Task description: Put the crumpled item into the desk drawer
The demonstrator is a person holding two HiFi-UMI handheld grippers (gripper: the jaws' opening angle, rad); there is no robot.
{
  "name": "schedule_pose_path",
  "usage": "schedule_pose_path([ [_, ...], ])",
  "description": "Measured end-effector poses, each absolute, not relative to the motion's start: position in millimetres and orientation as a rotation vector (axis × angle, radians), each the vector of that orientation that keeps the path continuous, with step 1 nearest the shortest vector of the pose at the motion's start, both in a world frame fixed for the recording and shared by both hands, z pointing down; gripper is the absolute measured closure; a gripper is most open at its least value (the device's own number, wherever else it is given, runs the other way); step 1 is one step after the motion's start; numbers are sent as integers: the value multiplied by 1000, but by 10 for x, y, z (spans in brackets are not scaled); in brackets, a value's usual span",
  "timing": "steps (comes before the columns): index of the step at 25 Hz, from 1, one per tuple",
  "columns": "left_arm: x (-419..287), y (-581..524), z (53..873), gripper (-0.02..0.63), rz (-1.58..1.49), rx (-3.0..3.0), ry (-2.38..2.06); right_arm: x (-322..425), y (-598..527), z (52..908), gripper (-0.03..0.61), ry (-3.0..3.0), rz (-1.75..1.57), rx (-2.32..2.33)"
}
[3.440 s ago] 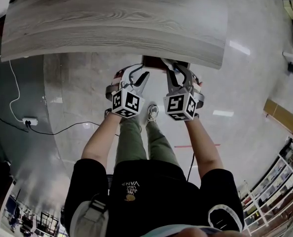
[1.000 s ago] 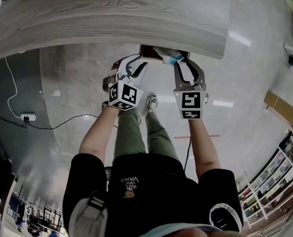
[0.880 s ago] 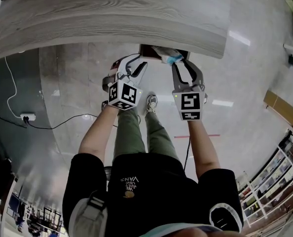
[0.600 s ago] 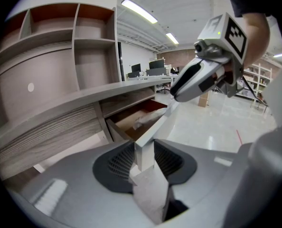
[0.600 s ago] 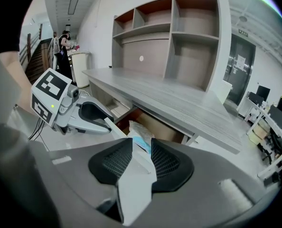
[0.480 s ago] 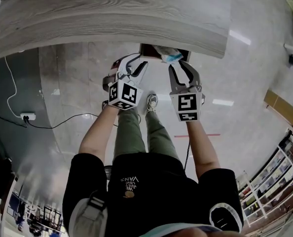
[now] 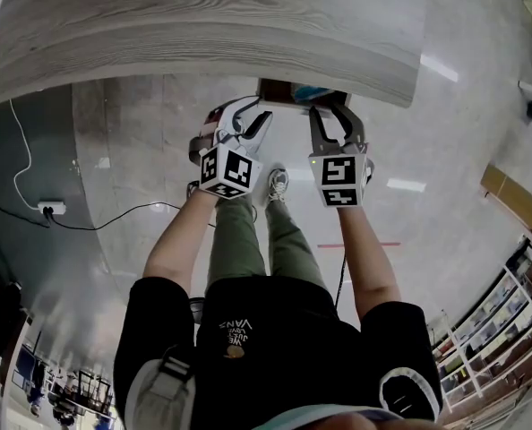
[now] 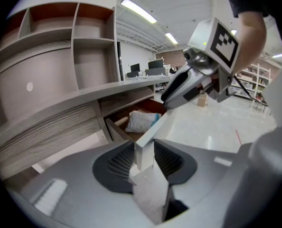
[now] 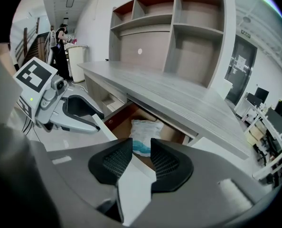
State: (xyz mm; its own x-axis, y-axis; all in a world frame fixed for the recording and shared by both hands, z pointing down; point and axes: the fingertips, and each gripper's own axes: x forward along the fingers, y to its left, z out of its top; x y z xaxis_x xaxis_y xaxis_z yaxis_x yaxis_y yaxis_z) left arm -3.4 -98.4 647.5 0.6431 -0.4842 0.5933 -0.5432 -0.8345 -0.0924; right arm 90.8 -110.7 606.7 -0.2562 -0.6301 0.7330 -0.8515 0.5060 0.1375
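Crumpled item: white and blue, lying inside the open drawer under the desk; the head view shows only a sliver of it. Left gripper: clamped on the white drawer front. Right gripper: jaws apart, empty, facing the item.

The drawer stands open under the desk — crumpled item inside, left gripper and right gripper at its near front.

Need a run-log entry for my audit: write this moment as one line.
crumpled item: lying in open drawer | left gripper: shut on drawer front | right gripper: open, holding nothing | drawer: not yet closed
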Motion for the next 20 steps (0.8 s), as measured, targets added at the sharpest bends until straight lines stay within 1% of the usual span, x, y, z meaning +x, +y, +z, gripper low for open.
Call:
schedule_pose_path([
  [20, -82, -1003, 6316, 437, 961, 2705, -923, 1114, -967, 5684, 479, -2036, 381, 1308],
])
